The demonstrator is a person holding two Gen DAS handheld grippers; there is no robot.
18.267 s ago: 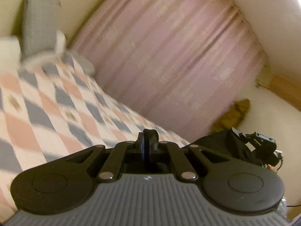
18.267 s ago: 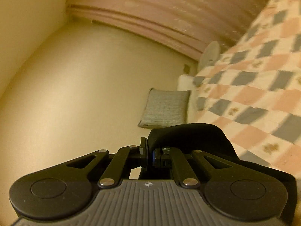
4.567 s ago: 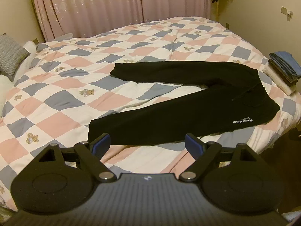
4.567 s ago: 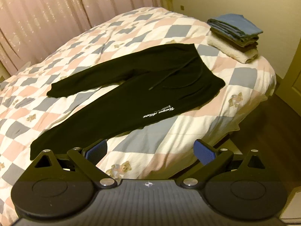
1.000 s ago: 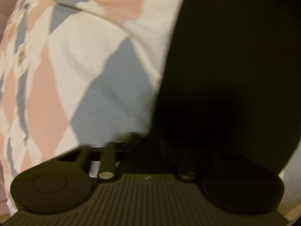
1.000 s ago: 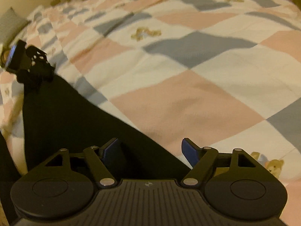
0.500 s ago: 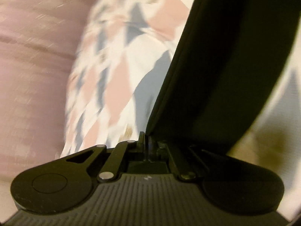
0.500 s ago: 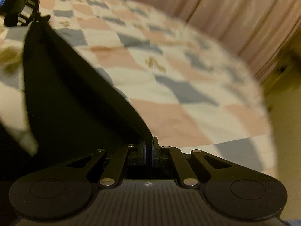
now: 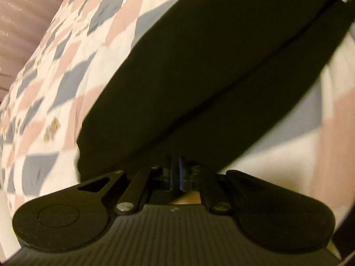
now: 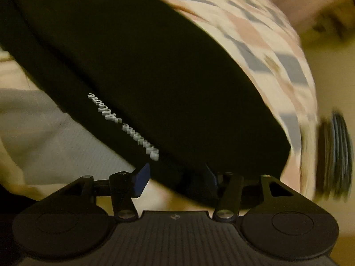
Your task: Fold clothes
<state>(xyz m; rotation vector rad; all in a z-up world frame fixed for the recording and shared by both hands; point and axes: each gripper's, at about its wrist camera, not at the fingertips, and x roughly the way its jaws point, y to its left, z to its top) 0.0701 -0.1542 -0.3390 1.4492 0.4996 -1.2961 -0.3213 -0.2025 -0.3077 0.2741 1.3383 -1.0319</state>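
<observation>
Black trousers [image 9: 199, 66] lie across the checked quilt and fill most of the left wrist view, with one layer resting over another along a long seam line. My left gripper [image 9: 176, 173] is shut on their near edge. In the right wrist view the same trousers [image 10: 155, 66] show white script lettering [image 10: 124, 126]. My right gripper [image 10: 176, 179] is open. Its left blue pad [image 10: 142, 178] stands free of the cloth, while the edge of the fabric partly covers the right one.
The bed's pink, grey and white quilt [image 9: 55, 88] spreads out to the left. A pink curtain [image 9: 20, 22] hangs behind it. A blurred stack of folded clothes [image 10: 335, 153] sits at the bed's right edge, in front of a yellow wall.
My right gripper, shut on the trousers half a second ago, has opened and let go. The left stays shut on them. The cloth has come down from a lifted sheet onto the quilt.
</observation>
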